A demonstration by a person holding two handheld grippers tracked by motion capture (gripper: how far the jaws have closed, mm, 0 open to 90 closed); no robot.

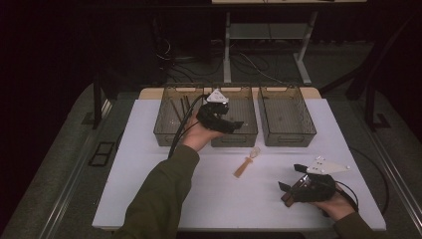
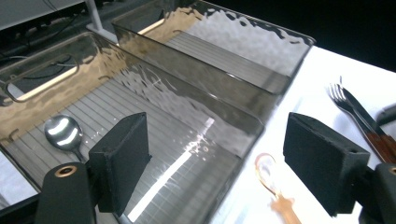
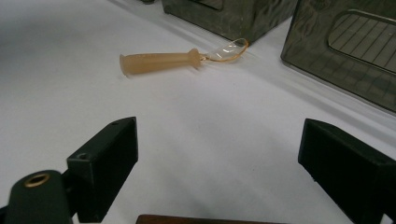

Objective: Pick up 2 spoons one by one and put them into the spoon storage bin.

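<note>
My left gripper (image 1: 233, 124) (image 2: 224, 163) hovers over the middle smoky plastic bin (image 1: 249, 135) (image 2: 187, 154) with its jaws open and nothing between them. A metal spoon (image 2: 63, 131) lies on that bin's ribbed floor. On the white table in front of the bins lies a spoon with a tan handle and a clear bowl (image 1: 246, 163) (image 2: 276, 189) (image 3: 159, 61). My right gripper (image 1: 291, 178) (image 3: 224, 172) rests at the front right, open, pointing toward that spoon. A brown-handled fork (image 1: 286, 197) (image 2: 348, 105) lies beside it on the table; a brown handle (image 3: 187, 219) shows just below its jaws.
Three bins stand side by side at the back of the table (image 1: 149, 189). The left bin (image 1: 164, 130) holds several dark utensils; the right bin (image 1: 288, 134) (image 2: 243, 51) has a bare floor. Beyond the table stand a desk frame and cables on the floor.
</note>
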